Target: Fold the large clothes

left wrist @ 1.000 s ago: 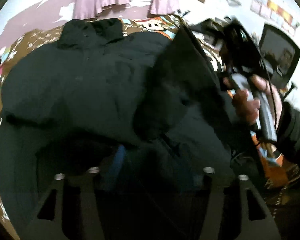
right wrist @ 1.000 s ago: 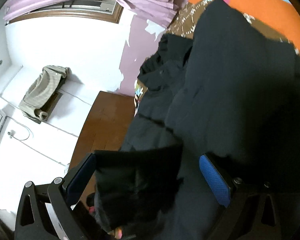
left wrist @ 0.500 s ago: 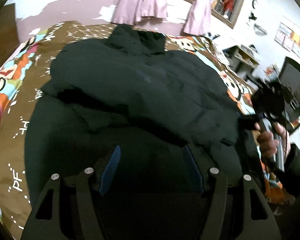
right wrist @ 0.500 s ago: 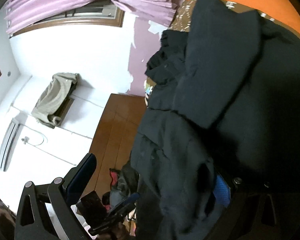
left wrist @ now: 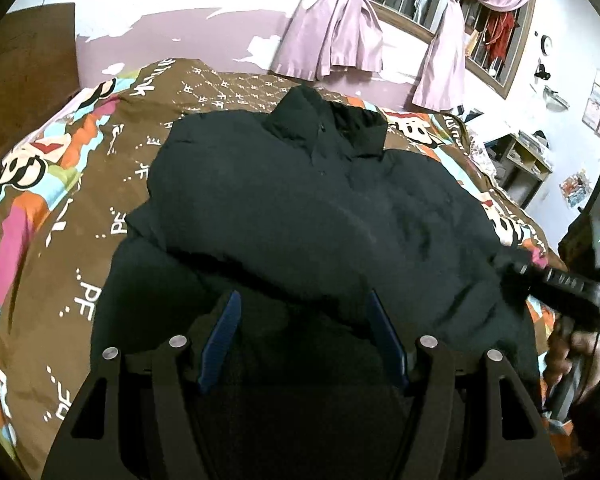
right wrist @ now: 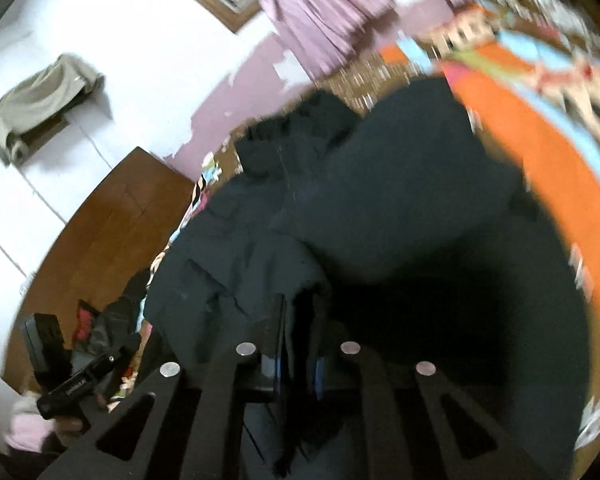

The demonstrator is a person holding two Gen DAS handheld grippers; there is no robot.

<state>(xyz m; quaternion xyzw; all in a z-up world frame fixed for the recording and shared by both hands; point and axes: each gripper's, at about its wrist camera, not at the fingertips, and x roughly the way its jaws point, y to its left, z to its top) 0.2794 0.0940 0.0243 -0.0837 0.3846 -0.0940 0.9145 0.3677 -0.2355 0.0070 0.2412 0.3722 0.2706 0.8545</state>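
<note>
While right gripper (right wrist: 296, 336) jaws just closed, pinching black jacket (left wrist: 320, 208)

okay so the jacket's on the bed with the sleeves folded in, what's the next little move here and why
Probably lift the hem end of the black jacket toward its collar. Both sleeves already lie across the chest, so the bottom-to-top fold is what remains. The right claw has just closed on a fold of fabric at the near edge; the left claw sits over the hem with its jaws apart, so it likely needs to close first.
</note>
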